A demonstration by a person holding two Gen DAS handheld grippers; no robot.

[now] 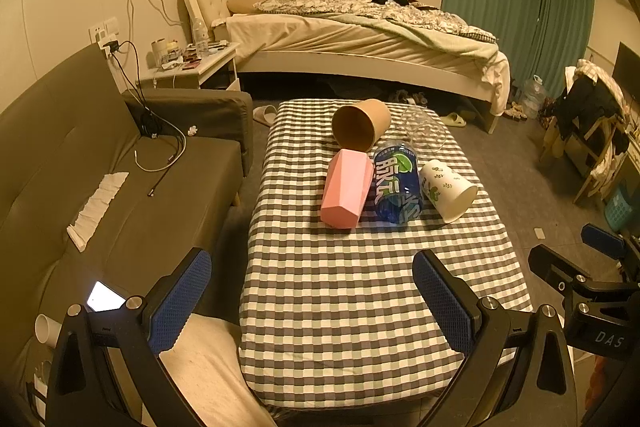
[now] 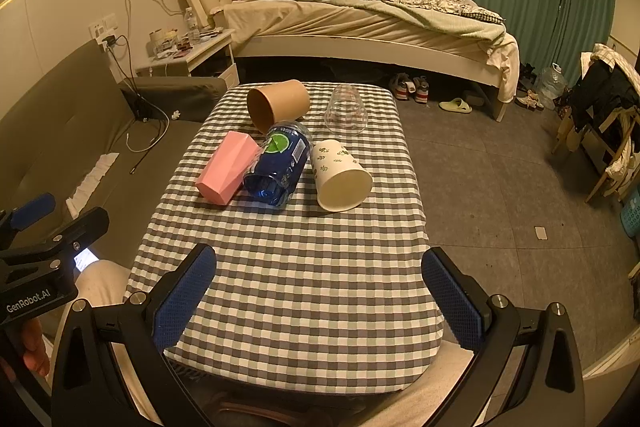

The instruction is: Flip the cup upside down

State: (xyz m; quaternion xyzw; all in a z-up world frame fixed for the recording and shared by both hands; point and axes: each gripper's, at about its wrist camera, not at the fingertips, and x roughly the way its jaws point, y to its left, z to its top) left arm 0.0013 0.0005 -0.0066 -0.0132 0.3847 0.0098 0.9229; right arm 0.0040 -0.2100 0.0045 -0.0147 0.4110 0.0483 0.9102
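Several cups lie on their sides on the checkered table (image 1: 340,307) (image 2: 300,287). A brown paper cup (image 1: 362,125) (image 2: 278,105) lies at the back, its mouth toward me. A pink faceted cup (image 1: 345,189) (image 2: 228,173), a blue printed cup (image 1: 398,183) (image 2: 280,169) and a white leaf-print cup (image 1: 448,189) (image 2: 340,175) lie side by side. A clear glass cup (image 1: 425,129) (image 2: 346,111) stands mouth down at the back right. My left gripper (image 1: 312,301) and right gripper (image 2: 320,301) are open and empty, above the table's near end, well short of the cups.
A grey sofa (image 1: 100,187) (image 2: 60,115) with cables and a tissue stands left of the table. A bed (image 1: 360,35) (image 2: 360,19) and a nightstand (image 1: 192,67) stand behind. Green curtains, a chair with clothes (image 1: 592,131) and bare floor (image 2: 500,187) are on the right.
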